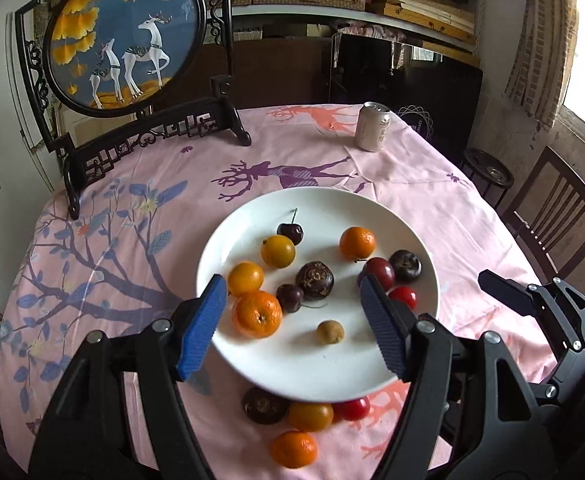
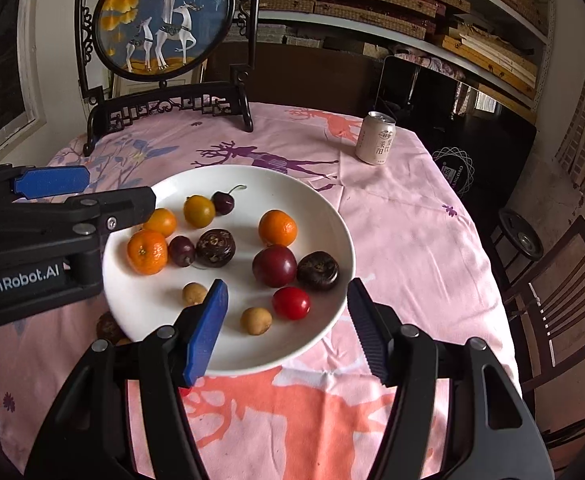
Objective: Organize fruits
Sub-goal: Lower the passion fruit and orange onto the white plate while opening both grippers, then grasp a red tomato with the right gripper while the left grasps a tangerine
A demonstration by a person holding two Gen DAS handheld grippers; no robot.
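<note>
A white plate (image 1: 252,368) (image 2: 228,354) on the pink tablecloth holds several fruits: tangerines (image 1: 257,314) (image 2: 147,251), yellow fruits (image 1: 278,251), cherries (image 1: 290,233), dark water chestnuts (image 1: 314,280) (image 2: 317,271), a plum (image 2: 274,265), a red tomato (image 2: 291,303) and longans (image 1: 330,332) (image 2: 256,320). Off the plate, near its front edge, lie a water chestnut (image 1: 263,405), a yellow fruit (image 1: 310,416), a tomato (image 1: 352,409) and a tangerine (image 1: 293,449). My left gripper (image 1: 292,292) is open and empty above the plate. My right gripper (image 2: 286,288) is open and empty above the plate's near right side.
A drink can (image 1: 372,127) (image 2: 375,138) stands at the table's far right. A framed round deer picture on a black stand (image 1: 124,36) (image 2: 164,20) stands at the back left. A wooden chair (image 1: 556,216) (image 2: 560,300) is to the right of the table.
</note>
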